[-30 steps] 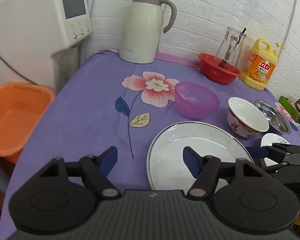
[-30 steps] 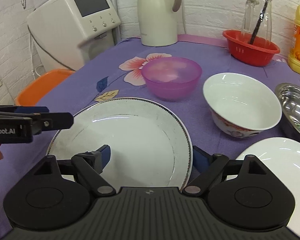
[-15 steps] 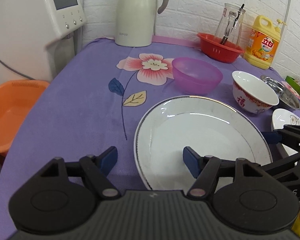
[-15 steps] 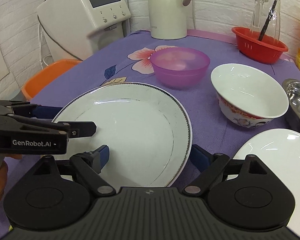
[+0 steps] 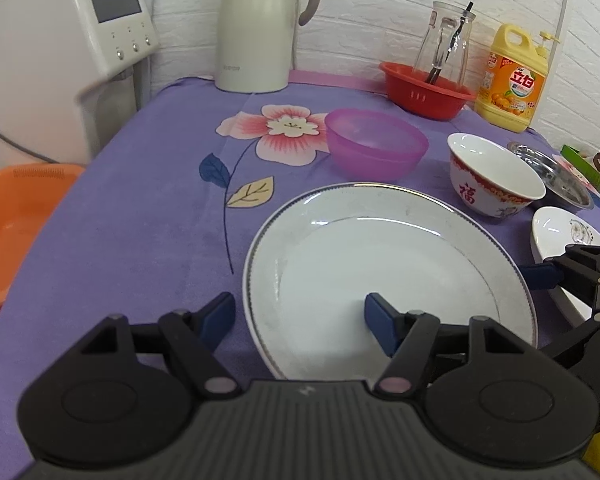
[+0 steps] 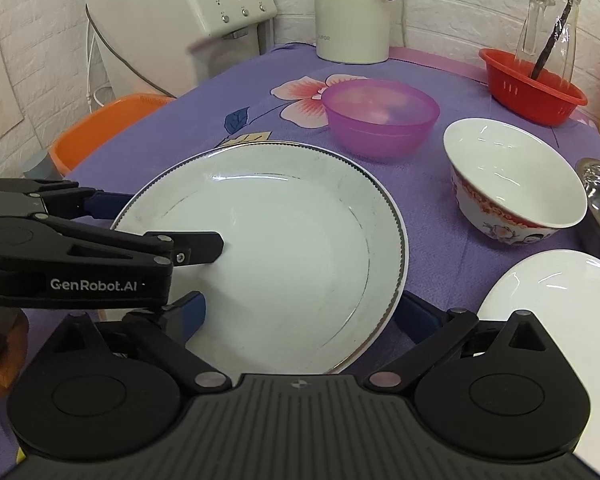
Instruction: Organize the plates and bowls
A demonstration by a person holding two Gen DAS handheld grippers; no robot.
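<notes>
A purple tablecloth (image 5: 140, 240) with a flower print fills the middle of both views. At the upper left of each stands a white machine (image 5: 60, 32) with a screen, and an orange tub (image 5: 16, 232) sits low at the left edge. A cream jug (image 5: 256, 28) stands at top centre against the brick wall.

The large white plate (image 5: 380, 272) lies on the cloth in the lower middle of both views. The left gripper (image 5: 300, 316) straddles its left rim: one blue pad is outside on the cloth, the other over the plate's inside. Its jaws have just been closing, about half apart, and the pads do not press on the rim. The right gripper (image 6: 300, 312) straddles the plate's right rim at the bottom of the right wrist view, jaws wide, gripping nothing.

Above the plate sits a purple bowl (image 5: 376, 144), and right of that a white bowl (image 5: 496, 176) with red trim. A red basket (image 5: 424, 96) holding a glass carafe (image 5: 444, 44) is at upper right, beside a yellow soap bottle (image 5: 512, 84). At the right edge are a steel bowl (image 5: 556, 172) and a small plate (image 6: 552, 300).
</notes>
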